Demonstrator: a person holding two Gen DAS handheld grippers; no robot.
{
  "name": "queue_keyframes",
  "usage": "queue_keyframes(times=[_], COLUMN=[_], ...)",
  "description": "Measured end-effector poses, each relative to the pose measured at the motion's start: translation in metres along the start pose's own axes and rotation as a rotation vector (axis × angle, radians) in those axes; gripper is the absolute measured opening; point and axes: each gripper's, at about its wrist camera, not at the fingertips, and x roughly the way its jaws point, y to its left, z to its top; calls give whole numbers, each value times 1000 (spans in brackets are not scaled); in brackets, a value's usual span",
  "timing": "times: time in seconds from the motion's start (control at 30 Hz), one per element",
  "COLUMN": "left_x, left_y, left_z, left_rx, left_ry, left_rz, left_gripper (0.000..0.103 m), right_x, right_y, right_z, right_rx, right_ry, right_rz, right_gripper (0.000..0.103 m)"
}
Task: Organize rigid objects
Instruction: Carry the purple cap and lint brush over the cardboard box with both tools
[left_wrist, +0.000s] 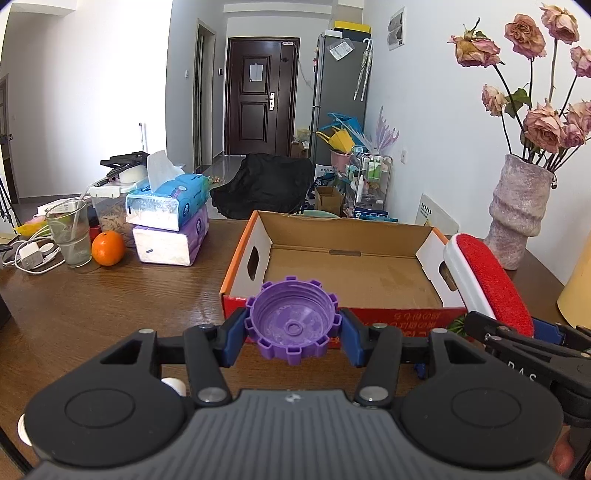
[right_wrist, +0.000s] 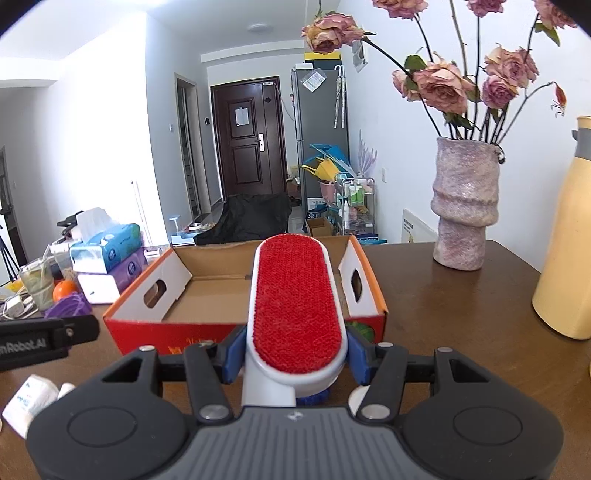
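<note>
purple cap (left_wrist: 293, 320): plastic, round, with square teeth around its rim and thread ridges inside; open side faces the camera. held between the blue pads of the left tongs (left_wrist: 293, 332), above the desk (left_wrist: 147, 306) just in front of the box's near wall.

lint brush (right_wrist: 297, 306): long oval head, red fabric face in a white frame with a white neck. gripped at its lower end by the right tongs (right_wrist: 295, 354), the head tilted up and forward over the near wall of the box. in the left view it (left_wrist: 487, 280) shows at the box's right corner.

cardboard box (left_wrist: 347, 314): shallow, open-topped, red printed front, orange rim, white end walls with oval hand holes. the brown floor that shows holds nothing; part is hidden behind the brush.

vase (right_wrist: 463, 206): mottled grey-pink, ribbed, standing on the desk right of the box, holding dried pink roses (right_wrist: 443, 85).

glass (left_wrist: 70, 236): clear, with a straw, left of the box beside an orange (left_wrist: 108, 248) and two stacked tissue packs (left_wrist: 170, 221).
</note>
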Motion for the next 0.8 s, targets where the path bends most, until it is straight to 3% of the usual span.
queue_keyframes(times=[0.8], left_x=[80], left_y=[-15], left_z=[46], left_rx=[0], left_ry=[0], left_rz=[21], left_gripper=[54], right_x=[77], right_y=[-2], right_z=[34], right_rx=[-21], right_ry=[34], right_rz=[-2], right_gripper=[55])
